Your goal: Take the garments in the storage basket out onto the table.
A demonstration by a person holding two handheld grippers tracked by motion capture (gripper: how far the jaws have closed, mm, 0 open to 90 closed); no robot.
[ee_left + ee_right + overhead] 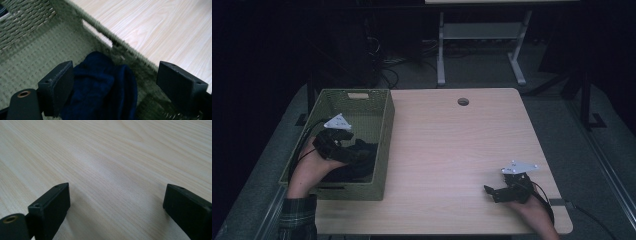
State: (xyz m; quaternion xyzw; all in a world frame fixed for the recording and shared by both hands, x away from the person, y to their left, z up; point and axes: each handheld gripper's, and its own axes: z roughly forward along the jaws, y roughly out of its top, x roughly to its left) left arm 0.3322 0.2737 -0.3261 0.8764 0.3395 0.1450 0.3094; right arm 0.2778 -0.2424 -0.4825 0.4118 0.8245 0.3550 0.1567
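Note:
A green woven basket (384,145) stands on the left part of the light wooden table (452,145). Dark blue cloth (359,162) lies bunched in its near right corner. My left gripper (357,152) hangs inside the basket just above that cloth, jaws open. In the left gripper view the dark blue cloth (105,87) lies between and below the two spread jaws of the left gripper (115,87), with the basket wall (117,45) behind. My right gripper (490,192) rests low over the table near the front right, open, and in its own view the right gripper (116,206) has bare wood between the jaws.
The table has a round cable hole (463,101) near its far edge. Beyond it stands the white frame of another desk (482,45) on a grey floor, with cables (387,70) lying at the back left.

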